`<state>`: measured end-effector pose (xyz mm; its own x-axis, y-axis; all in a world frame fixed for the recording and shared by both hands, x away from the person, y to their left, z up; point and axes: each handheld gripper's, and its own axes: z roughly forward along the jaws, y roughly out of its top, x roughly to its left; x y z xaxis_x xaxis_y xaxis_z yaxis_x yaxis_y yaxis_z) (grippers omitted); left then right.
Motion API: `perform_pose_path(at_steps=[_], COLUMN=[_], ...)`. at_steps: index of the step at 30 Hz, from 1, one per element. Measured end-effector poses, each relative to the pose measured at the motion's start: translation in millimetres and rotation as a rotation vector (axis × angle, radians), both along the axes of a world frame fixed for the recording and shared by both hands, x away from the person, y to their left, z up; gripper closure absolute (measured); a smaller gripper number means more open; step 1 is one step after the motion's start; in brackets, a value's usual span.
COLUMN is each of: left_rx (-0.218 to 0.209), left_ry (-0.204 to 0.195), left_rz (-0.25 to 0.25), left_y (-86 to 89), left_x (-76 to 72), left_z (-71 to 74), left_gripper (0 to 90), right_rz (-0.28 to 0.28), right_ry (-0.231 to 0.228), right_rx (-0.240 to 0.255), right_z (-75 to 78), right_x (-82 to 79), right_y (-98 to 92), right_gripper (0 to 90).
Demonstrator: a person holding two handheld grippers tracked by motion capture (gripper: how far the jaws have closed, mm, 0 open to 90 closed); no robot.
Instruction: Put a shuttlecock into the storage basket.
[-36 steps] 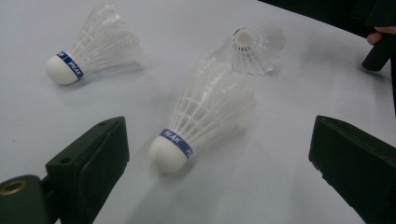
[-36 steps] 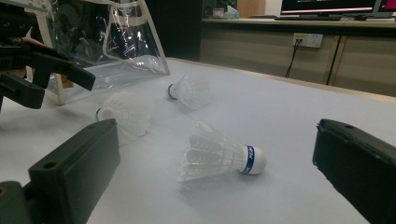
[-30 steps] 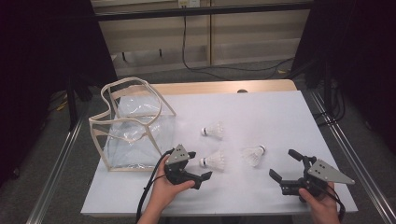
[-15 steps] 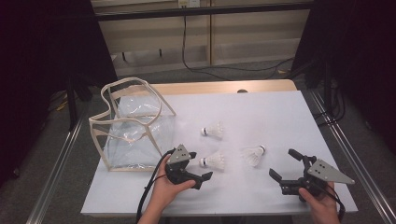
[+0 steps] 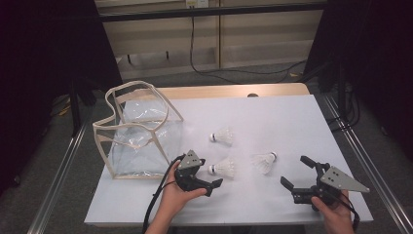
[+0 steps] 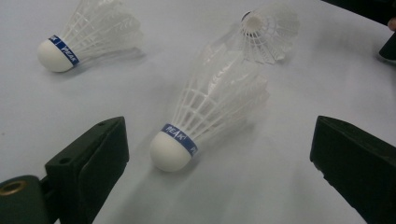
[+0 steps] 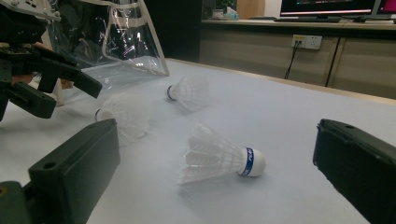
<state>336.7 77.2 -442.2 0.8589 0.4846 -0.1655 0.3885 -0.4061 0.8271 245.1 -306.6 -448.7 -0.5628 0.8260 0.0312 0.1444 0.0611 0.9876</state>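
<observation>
Three shuttlecocks are lying on the table (image 5: 292,122), and we are lining up on two of them. Our left gripper (image 5: 207,174) is sitting with jaws wide apart, holding nothing; the near shuttlecock (image 6: 205,116) is lying just ahead of it, between the jaws, cork end toward us. Our right gripper (image 5: 298,173) is also spread wide and empty, with the right shuttlecock (image 7: 219,156) lying ahead between its jaws, cork pointing to its right. The far shuttlecock (image 5: 222,136) is resting beyond the left gripper. A clear bag (image 5: 136,131) is standing off to the left gripper's left. We are judging this as the approach step: next we likely need to ease the left gripper forward and close on the cork.
</observation>
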Motion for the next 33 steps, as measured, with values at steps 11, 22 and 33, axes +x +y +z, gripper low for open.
perform_pose_path(at_steps=[11, 22, 33], left_rx=[0.048, 0.047, 0.069], left_ry=[0.004, 0.025, 0.040], left_rz=[-0.024, -0.026, -0.024], left_y=[-6.8, -6.4, -5.7], left_x=[5.1, 10.6, 13.0], left_z=[-1.5, -2.4, -2.2], left_gripper=[8.3, 8.3, 9.4], right_rz=[0.002, 0.004, 0.001], right_ry=[0.002, 0.000, 0.001], right_rx=[0.001, 0.001, 0.000], right_z=[-0.2, -0.1, -0.3], right_x=[0.1, 0.1, 0.2], right_y=[-0.4, -0.3, -0.3], right_gripper=[0.6, 0.6, 0.6])
